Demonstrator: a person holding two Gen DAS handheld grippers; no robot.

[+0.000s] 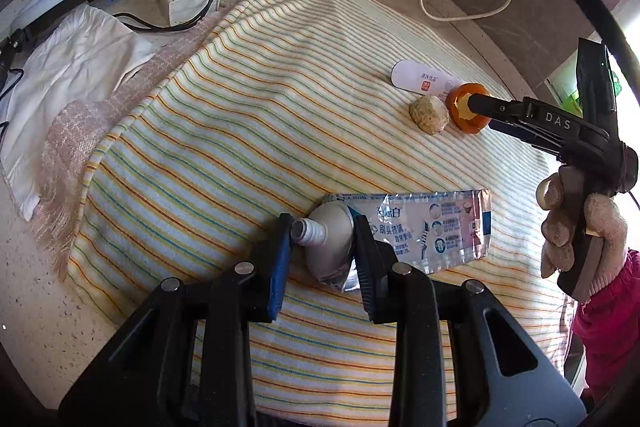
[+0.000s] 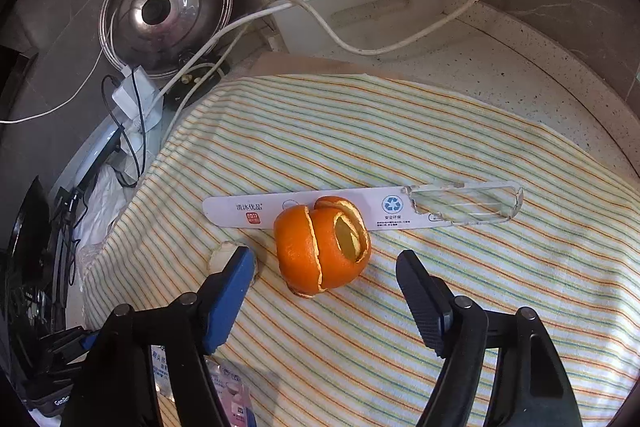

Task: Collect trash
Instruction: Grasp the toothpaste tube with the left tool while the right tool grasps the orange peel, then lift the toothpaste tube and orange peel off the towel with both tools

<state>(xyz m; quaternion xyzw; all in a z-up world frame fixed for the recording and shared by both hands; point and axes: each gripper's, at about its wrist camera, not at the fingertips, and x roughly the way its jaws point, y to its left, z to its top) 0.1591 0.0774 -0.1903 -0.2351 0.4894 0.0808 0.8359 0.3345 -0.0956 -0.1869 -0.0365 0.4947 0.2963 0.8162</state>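
Striped cloth (image 1: 240, 99) bunches loosely on your counter, so your left gripper (image 1: 322, 227), squeezing the toothpaste tube (image 1: 400, 231) at its slick shoulder, may lose it, while your right gripper (image 2: 325, 267), gaping around the untouched orange peel (image 2: 320, 247), could crush it or nudge the nearby shell (image 1: 428, 115).

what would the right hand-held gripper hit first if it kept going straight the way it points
Most likely the orange peel, which lies on the striped cloth directly ahead, between the open fingers of the right hand-held gripper. Depth is hard to judge here.
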